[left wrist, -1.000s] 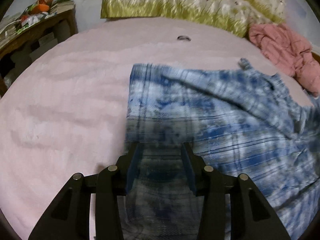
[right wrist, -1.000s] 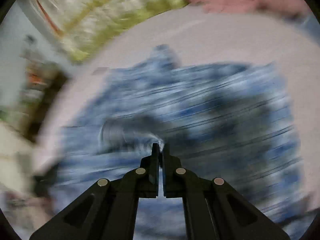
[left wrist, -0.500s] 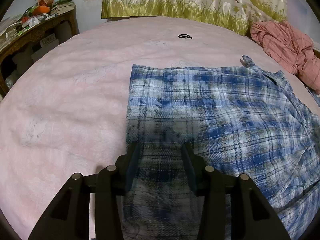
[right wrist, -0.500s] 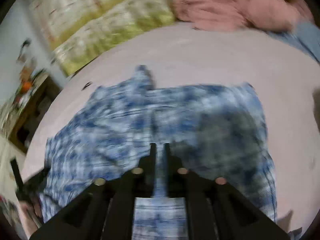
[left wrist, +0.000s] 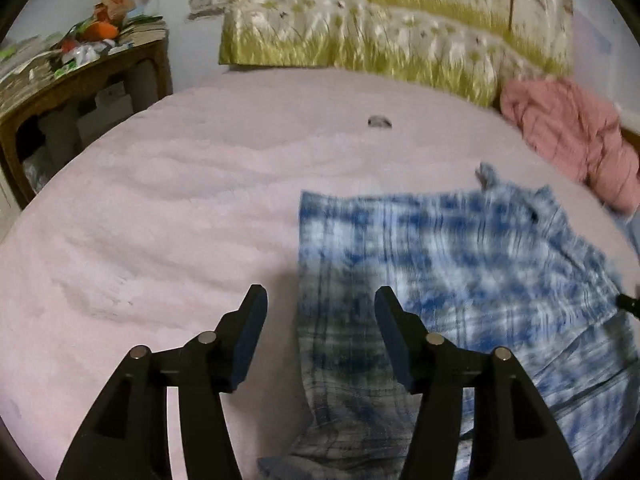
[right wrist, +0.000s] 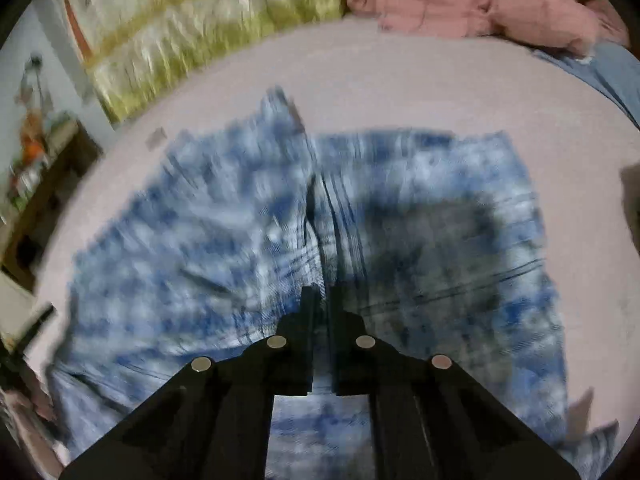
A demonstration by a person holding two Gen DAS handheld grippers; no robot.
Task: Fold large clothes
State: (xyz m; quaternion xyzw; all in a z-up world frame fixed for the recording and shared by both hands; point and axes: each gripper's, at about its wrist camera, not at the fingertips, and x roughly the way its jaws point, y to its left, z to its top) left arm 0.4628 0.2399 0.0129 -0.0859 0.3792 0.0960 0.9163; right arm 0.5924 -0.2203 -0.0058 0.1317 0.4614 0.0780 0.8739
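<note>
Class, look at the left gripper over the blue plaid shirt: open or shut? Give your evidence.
Open. The left gripper has its two fingers wide apart, with the edge of the blue plaid shirt and pink bedsheet showing between them, nothing pinched.

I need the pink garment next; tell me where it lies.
In the left wrist view the pink garment lies bunched at the bed's far right, beside the floral pillow, beyond the blue plaid shirt.

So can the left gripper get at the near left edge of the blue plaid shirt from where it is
Probably yes. The left gripper has its jaws wide open, and the edge of the blue plaid shirt lying on the pink bedsheet sits right between them with nothing in the way.
</note>
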